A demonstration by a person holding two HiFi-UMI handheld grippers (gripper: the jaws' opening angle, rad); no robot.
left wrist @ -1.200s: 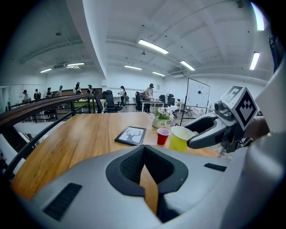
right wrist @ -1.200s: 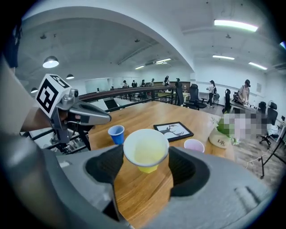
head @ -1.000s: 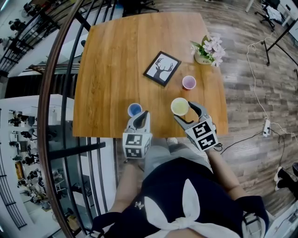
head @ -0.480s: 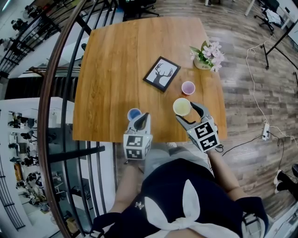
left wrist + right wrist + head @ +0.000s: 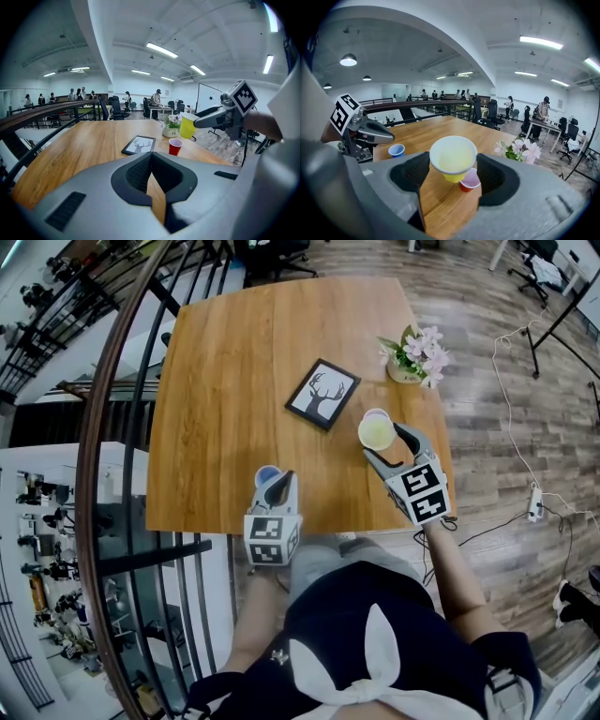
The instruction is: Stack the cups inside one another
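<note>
My right gripper [image 5: 382, 439] is shut on a yellow cup [image 5: 377, 433] and holds it in the air, upright, just above a red cup [image 5: 376, 414] that stands on the wooden table [image 5: 225, 362]. In the right gripper view the yellow cup [image 5: 453, 159] sits between the pads, with the red cup [image 5: 471, 180] right below and behind it. A blue cup [image 5: 267, 475] stands near the table's front edge. My left gripper [image 5: 279, 486] hovers beside it, shut and holding nothing. The blue cup does not show in the left gripper view.
A framed deer picture [image 5: 322, 394] lies mid-table, left of the red cup. A pot of pink flowers [image 5: 412, 352] stands at the table's right edge, behind the cups. A dark metal railing [image 5: 122, 427] runs along the table's left side.
My right gripper has carried the yellow cup up and away from the person, from the front edge to above the red cup. The left gripper and blue cup have stayed put.
</note>
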